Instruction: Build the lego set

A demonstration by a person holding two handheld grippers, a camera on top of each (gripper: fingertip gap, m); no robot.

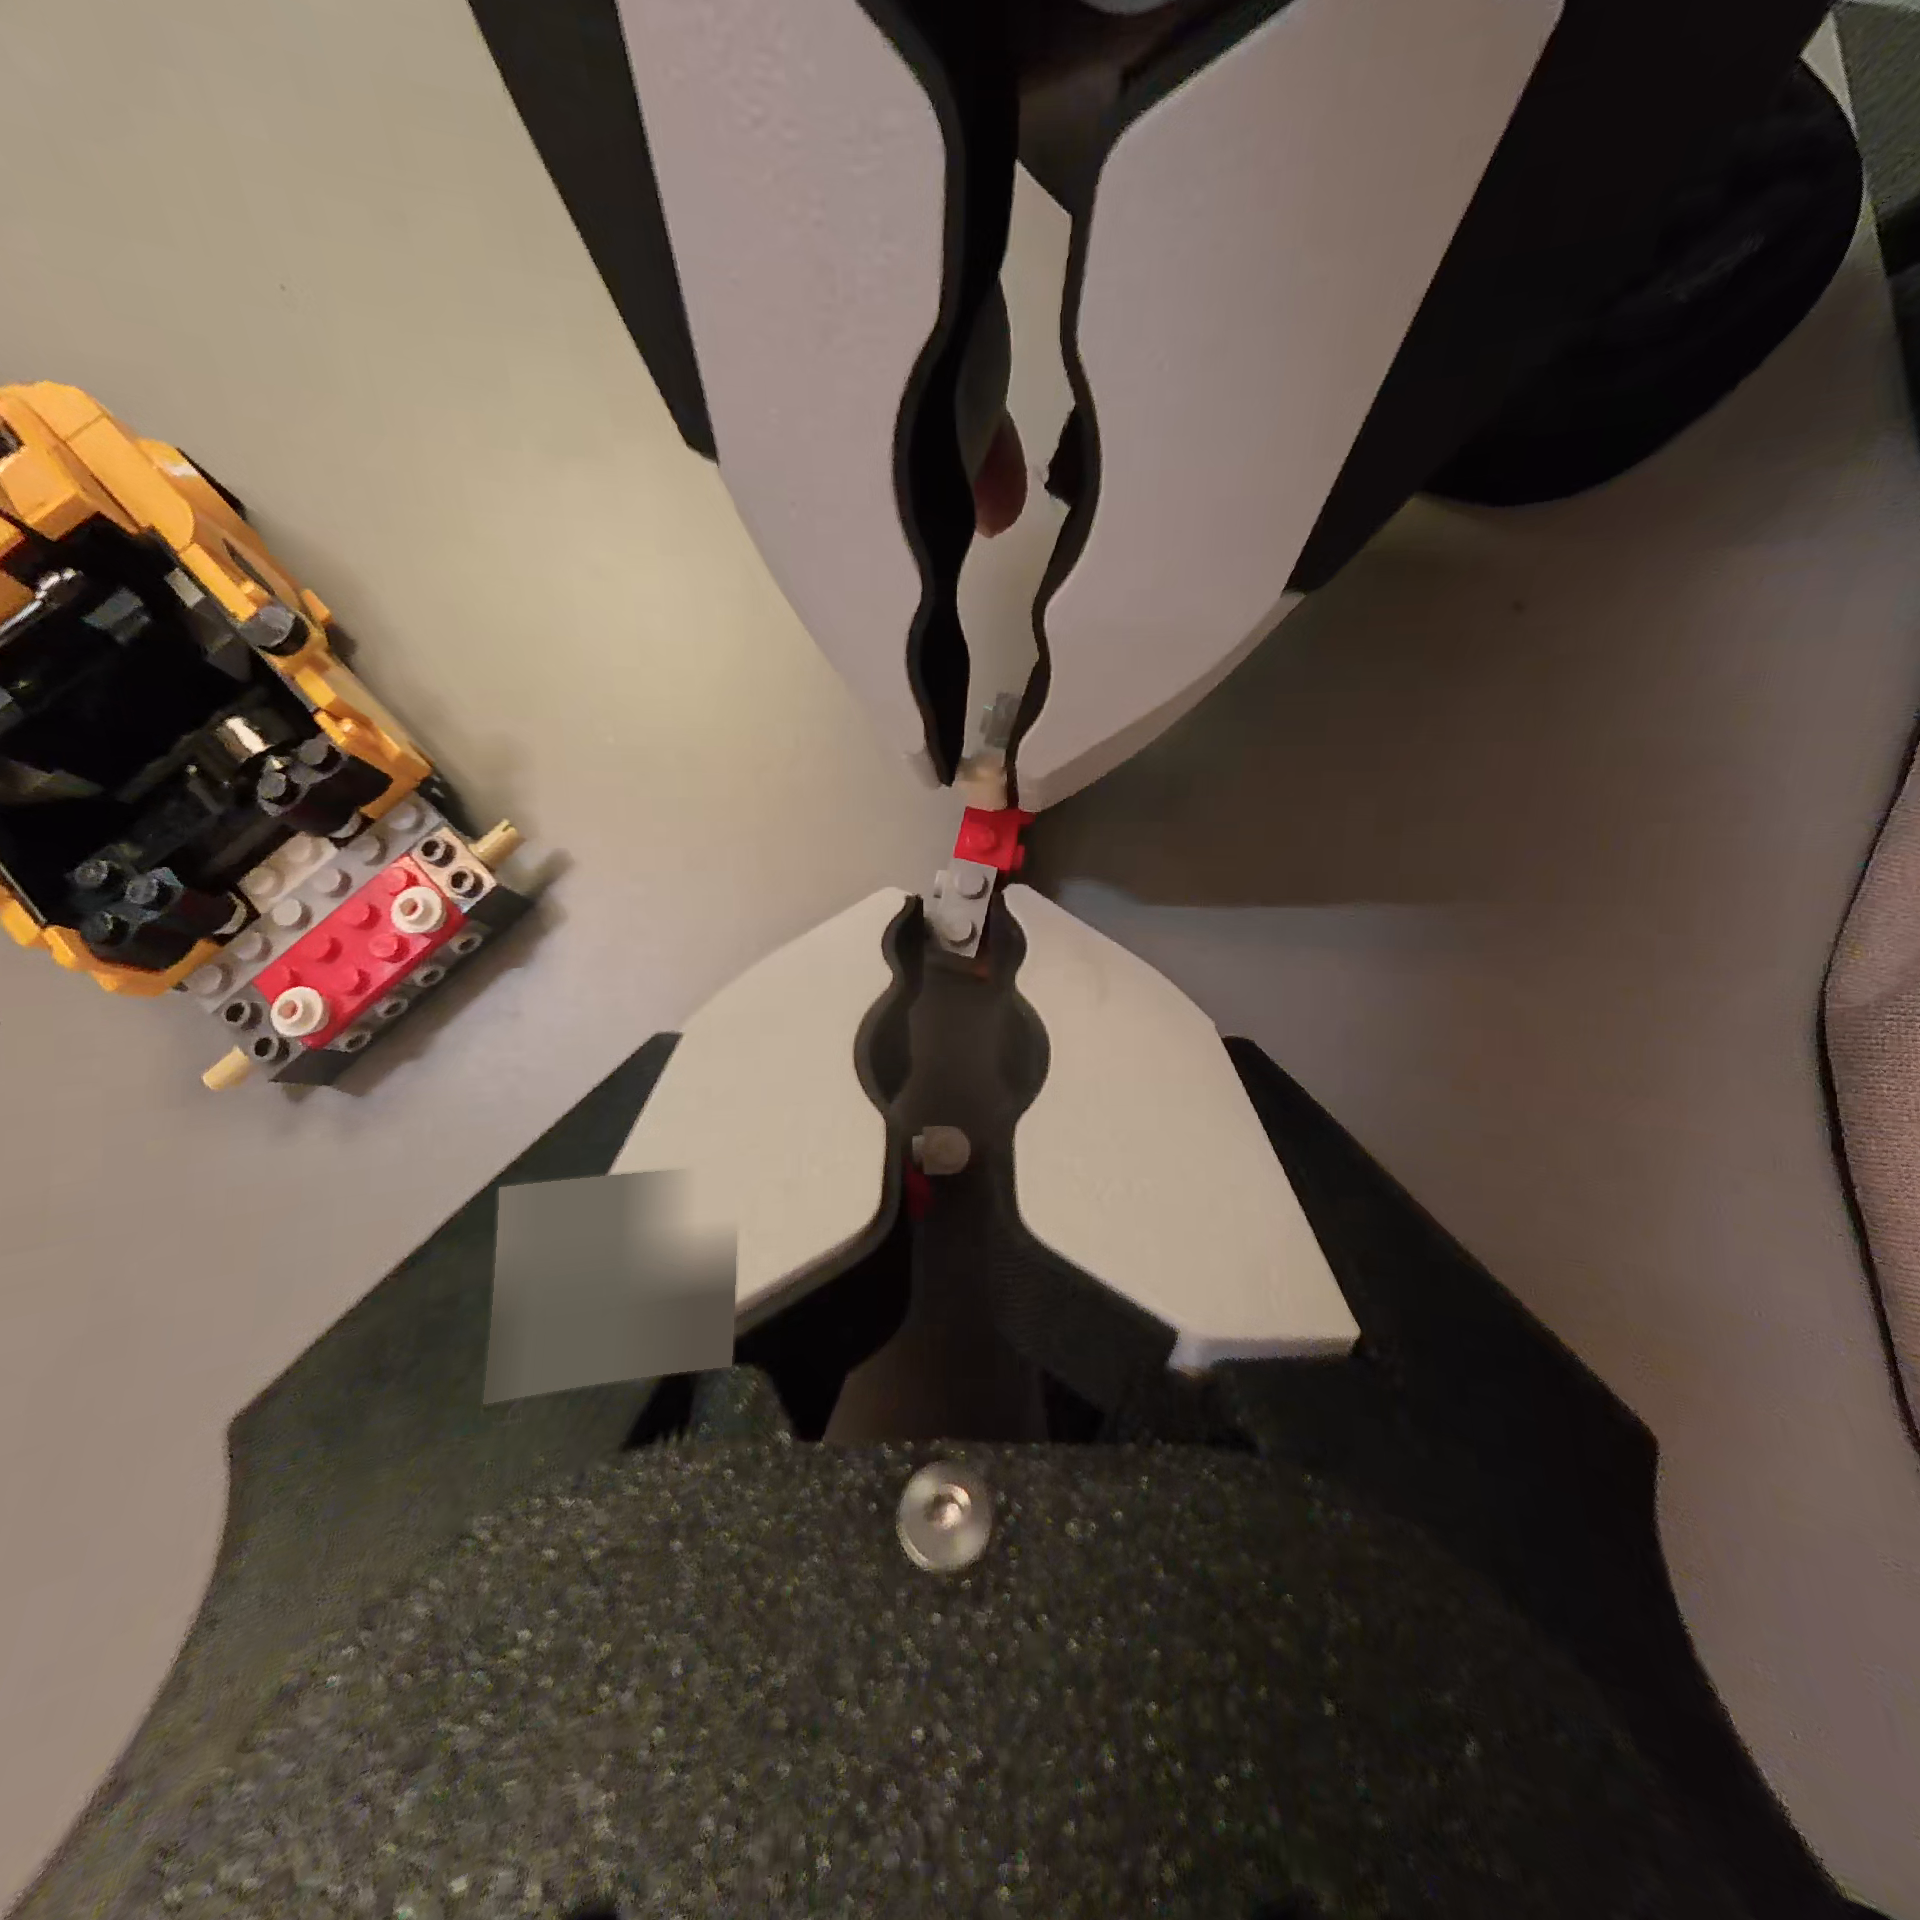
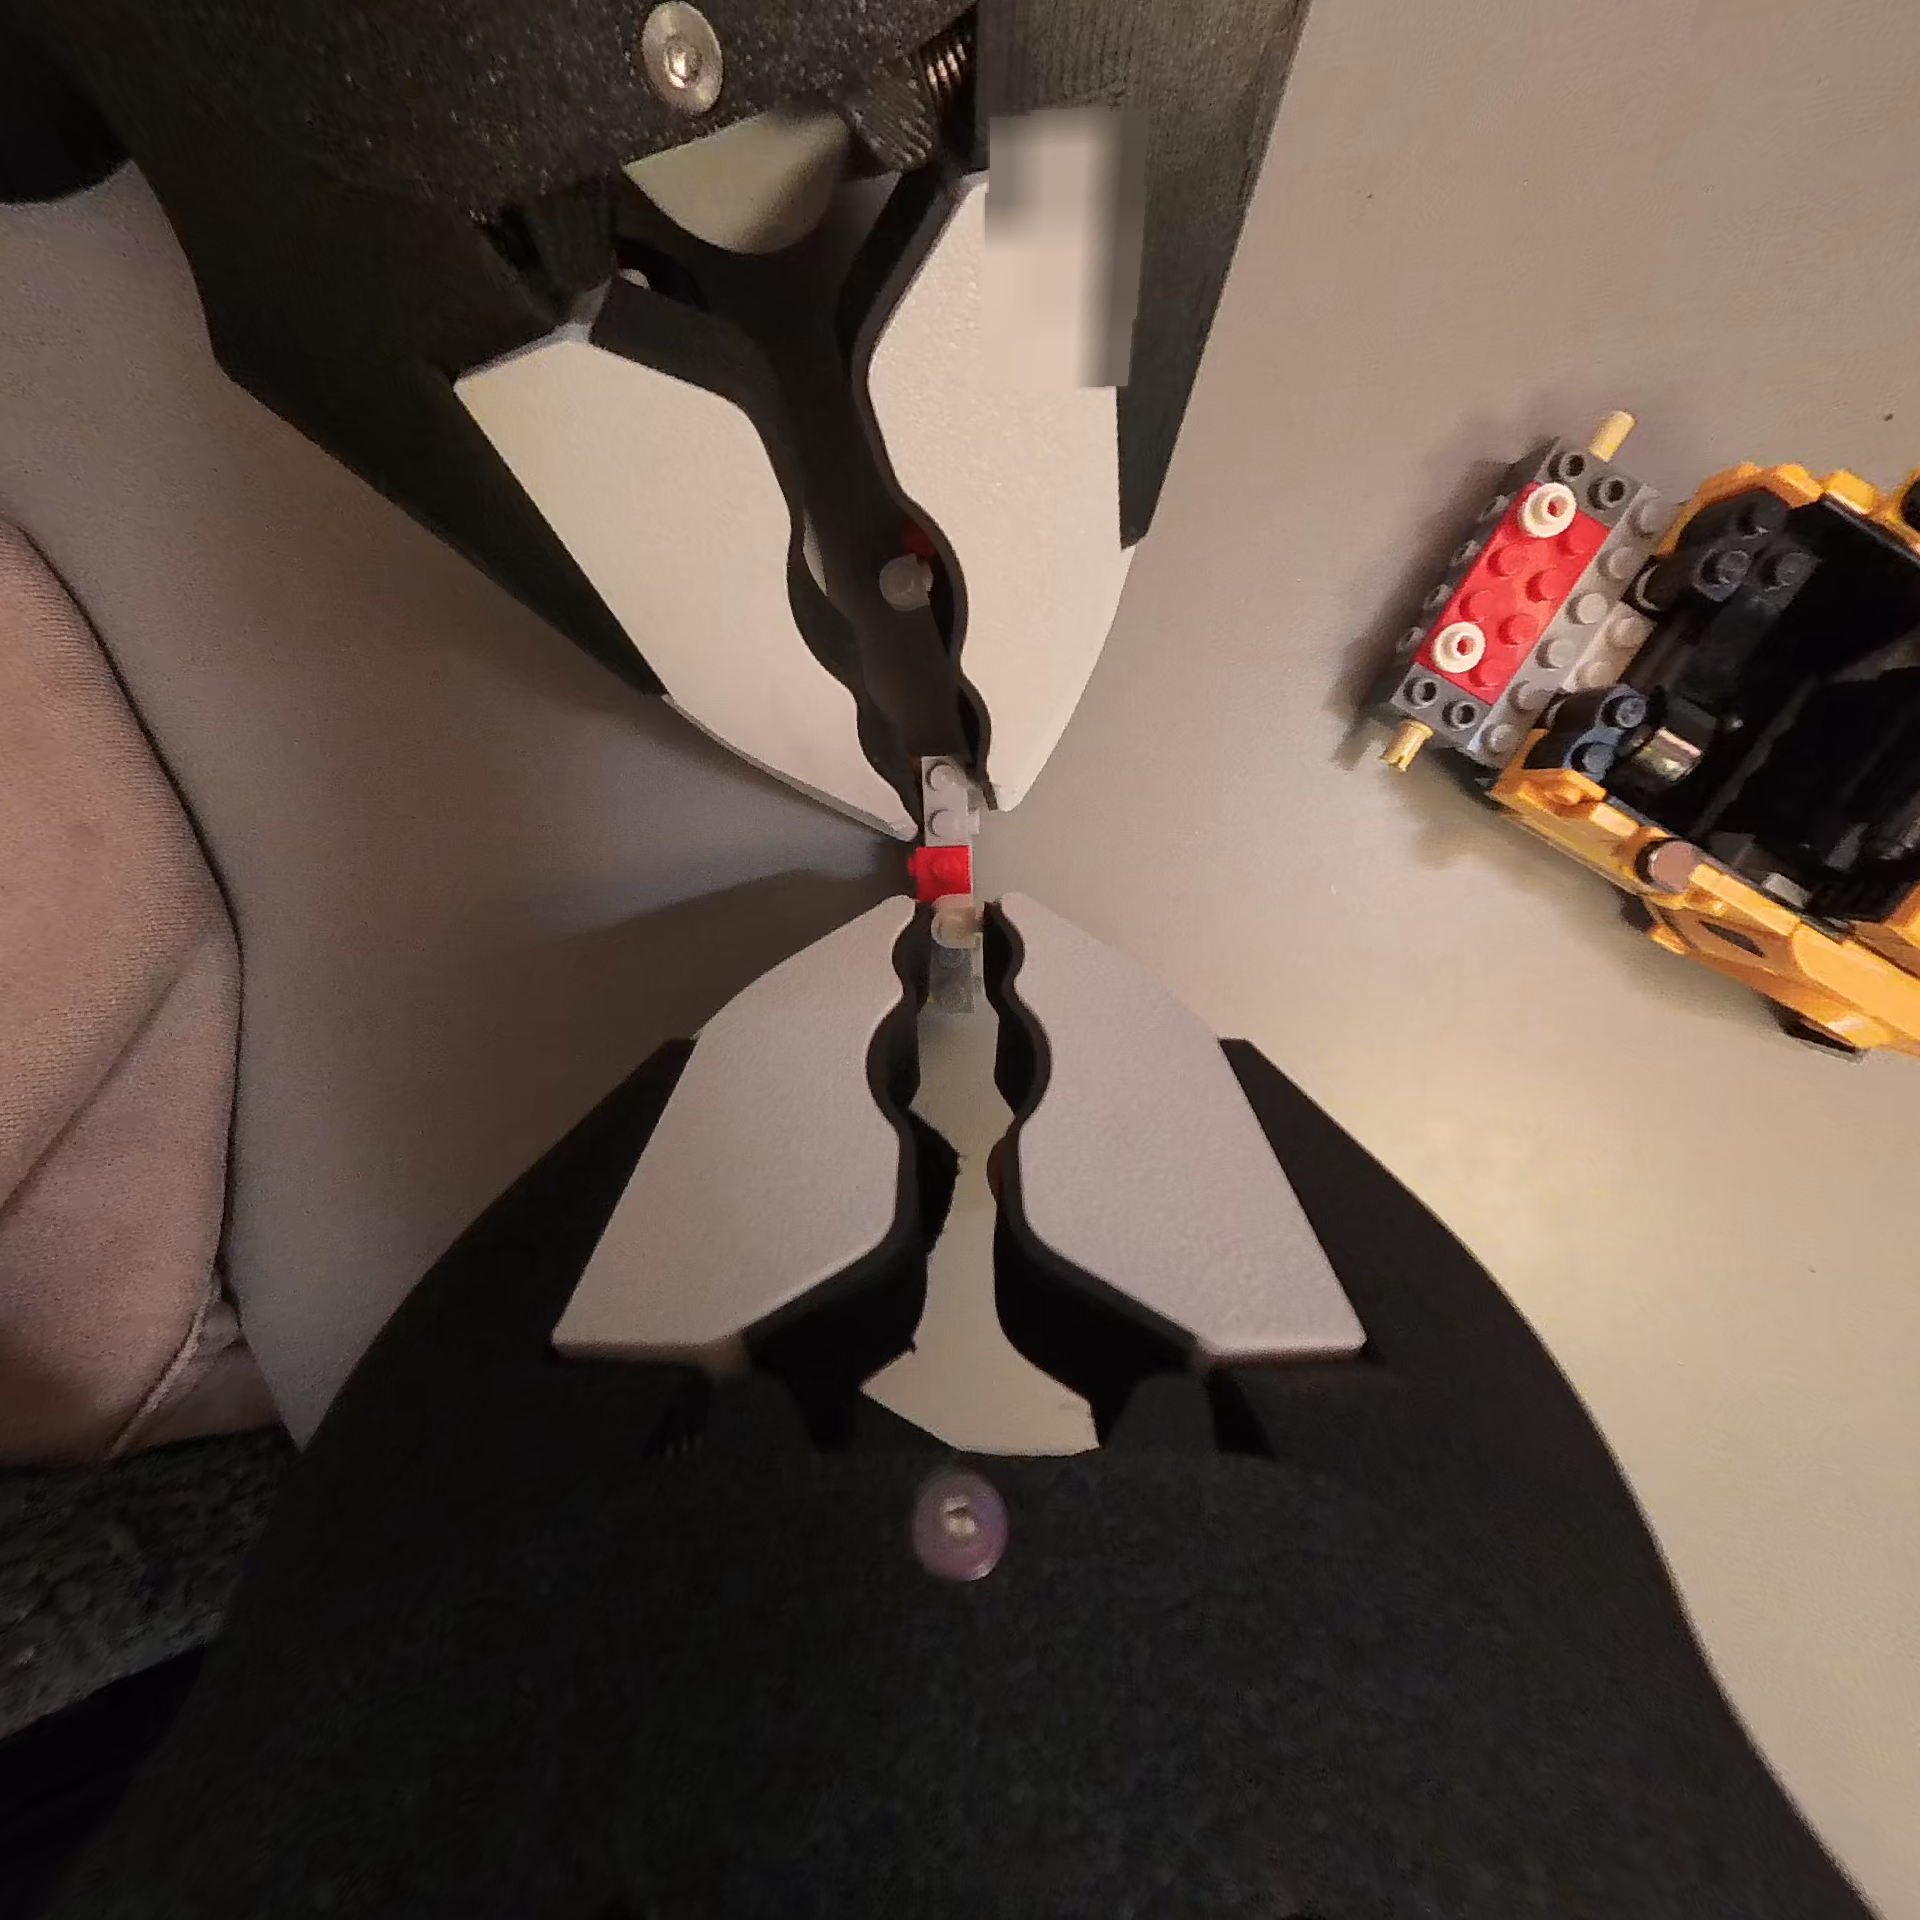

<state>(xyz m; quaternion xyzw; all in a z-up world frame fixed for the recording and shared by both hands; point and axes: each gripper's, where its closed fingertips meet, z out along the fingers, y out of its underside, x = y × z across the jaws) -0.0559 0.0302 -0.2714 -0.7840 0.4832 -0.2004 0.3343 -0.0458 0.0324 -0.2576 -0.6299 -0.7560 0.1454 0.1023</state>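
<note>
My two grippers meet tip to tip over the grey table. My left gripper [image 1: 961,920] is shut on a small light grey plate [image 1: 964,902]. My right gripper [image 2: 951,925] is shut on a small tan-and-grey piece [image 2: 954,951]. A small red brick [image 1: 992,836] sits between the two, touching both; it also shows in the right wrist view [image 2: 941,871]. Whether the pieces are pressed fully together I cannot tell. The right gripper [image 1: 977,777] faces me in the left wrist view, the left gripper [image 2: 951,805] in the right wrist view. The partly built yellow and black car [image 1: 187,748] lies on the table.
The car also shows in the right wrist view [image 2: 1683,707], its red and grey studded end toward the grippers. A brownish cloth [image 2: 104,935] lies at the table's edge. A black round object [image 1: 1662,312] stands behind the right gripper. Bare table [image 1: 312,260] lies beyond the car. Left and right tips are no more than a few centimetres apart.
</note>
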